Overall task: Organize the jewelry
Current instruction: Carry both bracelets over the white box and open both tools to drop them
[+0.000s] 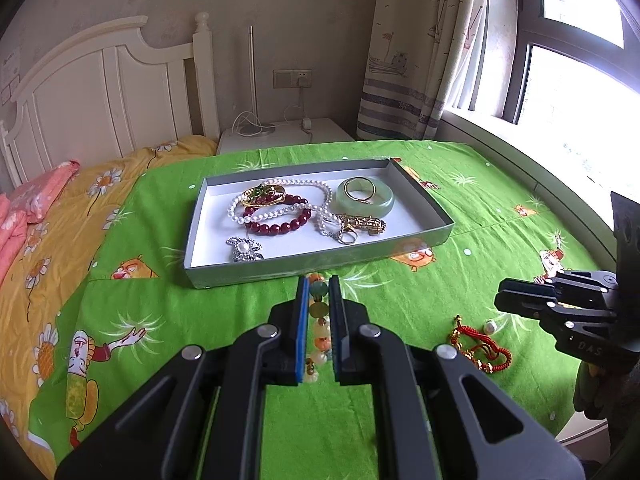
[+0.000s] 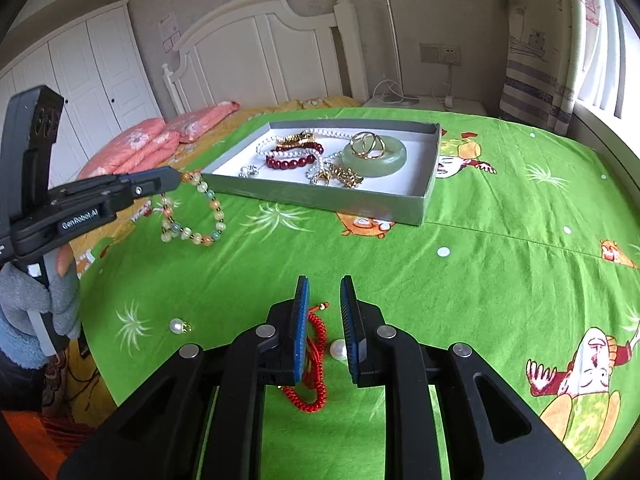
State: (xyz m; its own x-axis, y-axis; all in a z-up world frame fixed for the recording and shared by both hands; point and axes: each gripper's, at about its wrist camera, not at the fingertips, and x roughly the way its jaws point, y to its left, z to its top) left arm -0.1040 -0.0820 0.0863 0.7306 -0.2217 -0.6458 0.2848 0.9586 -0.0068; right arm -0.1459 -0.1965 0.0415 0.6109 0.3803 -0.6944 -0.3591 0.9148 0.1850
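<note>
I'm pinching the multicolor bead bracelet (image 2: 192,212) w/ L gripper (image 1: 318,320) fingers, near the tray (image 1: 320,264); R gripper (image 2: 325,320) fingers spread over red cord bracelet (image 2: 314,376) & pearl (image 2: 338,349).

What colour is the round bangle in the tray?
Pale green bangle, clearest in the right wrist view.

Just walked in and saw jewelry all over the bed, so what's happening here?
A person with a gripper in each hand is sorting jewelry into a grey tray on the green bedspread. The left gripper is shut on a pastel bead bracelet, which hangs near the tray's edge. The right gripper is open, low over a red cord bracelet and a loose pearl. Another pearl charm lies on the bedspread too.
</note>
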